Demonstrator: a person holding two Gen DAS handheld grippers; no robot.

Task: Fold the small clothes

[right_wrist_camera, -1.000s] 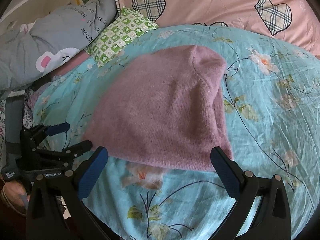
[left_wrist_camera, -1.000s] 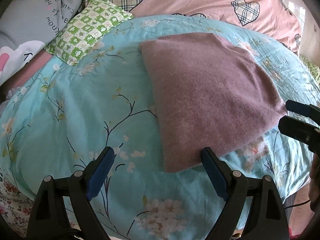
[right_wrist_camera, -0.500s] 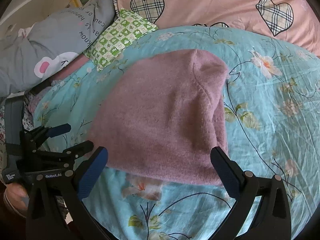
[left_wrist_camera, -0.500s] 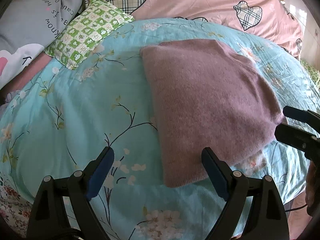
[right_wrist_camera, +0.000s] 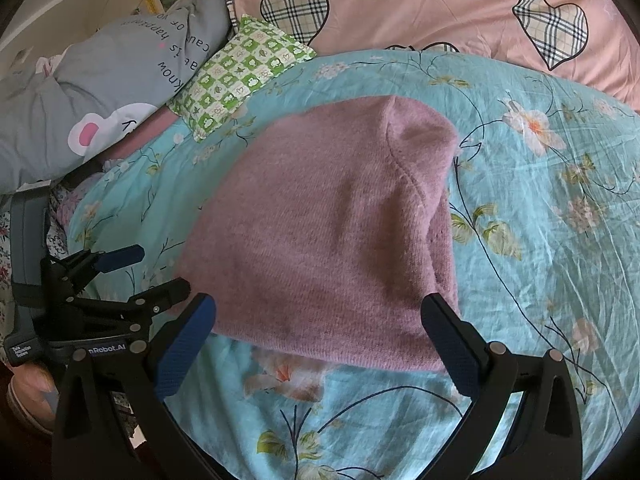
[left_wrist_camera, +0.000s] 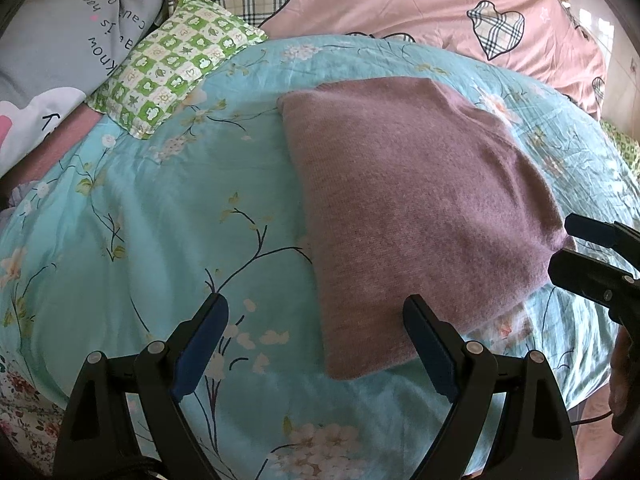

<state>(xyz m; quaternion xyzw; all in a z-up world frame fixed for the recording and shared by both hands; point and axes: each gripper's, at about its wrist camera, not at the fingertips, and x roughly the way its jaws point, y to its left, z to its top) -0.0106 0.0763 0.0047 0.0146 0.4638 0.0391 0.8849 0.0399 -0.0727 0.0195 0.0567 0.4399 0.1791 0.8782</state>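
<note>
Bedcover: a turquoise cotton quilt [left_wrist_camera: 168,216] printed with dark branches and pale blossoms, spreading beneath and ahead of both sets of jaws.
Small pillow: a green-and-white checked cushion [left_wrist_camera: 176,60], ahead and left of the jaws, resting on the turquoise quilt's far edge.
Grey bedding: a grey fabric bundle with dark lettering [right_wrist_camera: 112,80], far left, touching the checked cushion.
Pink bedding: a pink cloth with plaid hearts [left_wrist_camera: 400,0], farthest ahead, behind the quilt.

Mauve knit sweater [left_wrist_camera: 416,208] [right_wrist_camera: 336,232]: folded into a compact, roughly rectangular stack, lying flat on the bed's floral turquoise quilt [left_wrist_camera: 160,220], near its front edge.
</note>
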